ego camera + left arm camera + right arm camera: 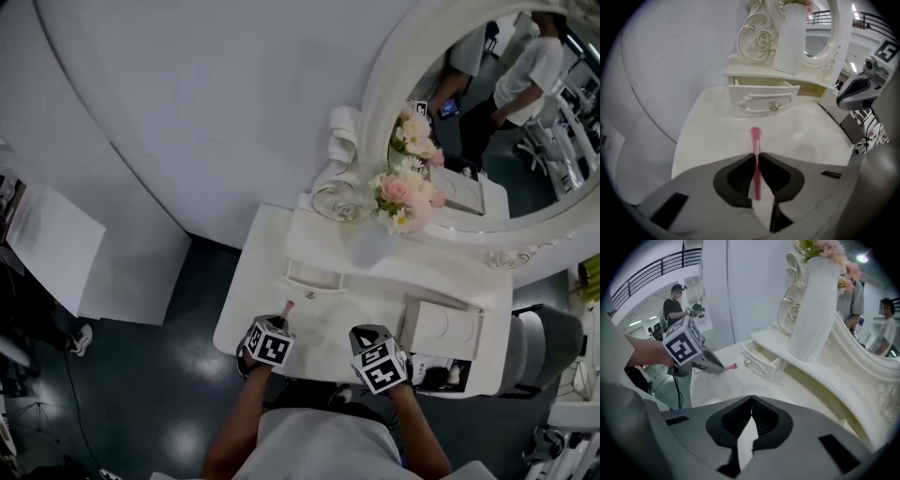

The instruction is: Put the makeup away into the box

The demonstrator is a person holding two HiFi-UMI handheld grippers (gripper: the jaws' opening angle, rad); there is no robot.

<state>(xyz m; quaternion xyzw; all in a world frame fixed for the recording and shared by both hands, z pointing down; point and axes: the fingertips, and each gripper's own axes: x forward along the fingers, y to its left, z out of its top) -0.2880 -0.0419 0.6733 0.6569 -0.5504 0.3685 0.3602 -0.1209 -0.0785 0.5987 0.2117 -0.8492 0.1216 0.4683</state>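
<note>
Head view, listed from the left of the frame.

1. White dressing table (246,314), lower centre; its top is seen from steeply above.
2. Left gripper (283,321), lower centre-left, pointed down at the table top. In the left gripper view its jaws are seen closed on a thin pink makeup stick (755,140), pinched near the middle of its length; the rounded pink end projects past the jaw tips over the table, towards the drawer.
3. Small drawer (314,277), centre, pulled partly open beneath the raised shelf.
4. White vase (368,246) with pink and cream flowers, set on the shelf above the drawer.
5. Right gripper (367,336), lower centre-right, held over the table near its front edge. In the right gripper view its jaws are seen fully together with nothing between them.
6. White box (441,328), right of centre on the table top, just beside the right gripper and well apart from the makeup stick.
7. Oval mirror (511,122), upper right, in an ornate white frame.
</note>
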